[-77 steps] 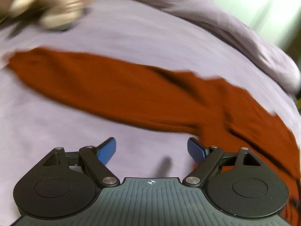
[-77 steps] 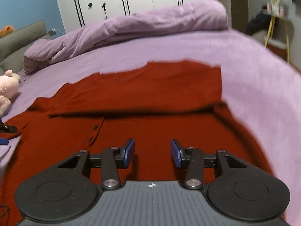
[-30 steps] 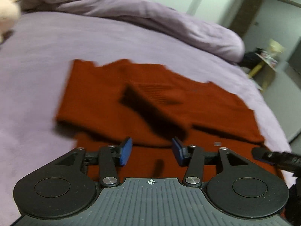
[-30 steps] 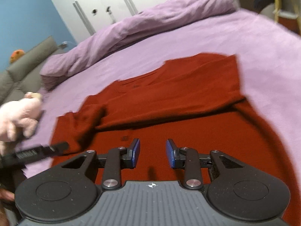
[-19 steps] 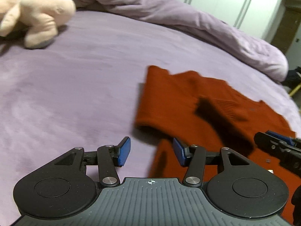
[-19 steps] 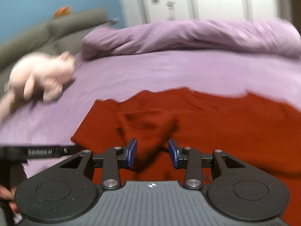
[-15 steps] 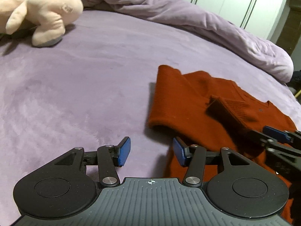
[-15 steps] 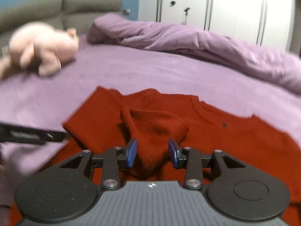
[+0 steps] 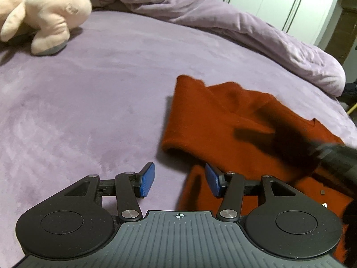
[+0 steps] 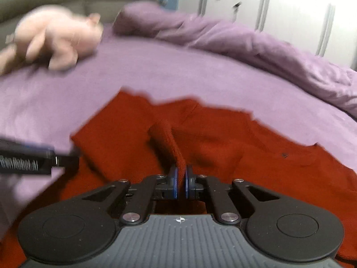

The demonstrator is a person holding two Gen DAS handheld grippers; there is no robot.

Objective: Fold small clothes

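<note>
A rust-red knit sweater (image 9: 214, 120) lies partly folded on the purple bed (image 9: 89, 102); it also shows in the right wrist view (image 10: 234, 147). My left gripper (image 9: 179, 183) is open and empty, low over the sweater's left edge, with the folded part just ahead. My right gripper (image 10: 181, 183) is shut on the sweater's ribbed cuff (image 10: 171, 147), which rises from the folded body to the pads. The right gripper shows as a dark blur at the right edge of the left wrist view (image 9: 334, 158).
A pink plush pig (image 9: 42, 13) lies on the bed at the far left. A rumpled purple duvet (image 9: 223, 20) runs along the far side, with white wardrobe doors (image 10: 290, 6) behind. The left gripper's body (image 10: 29, 159) enters the right wrist view from the left.
My right gripper has closed on the sleeve cuff; half a second ago its jaws stood open around it. The left gripper has held its place, still open.
</note>
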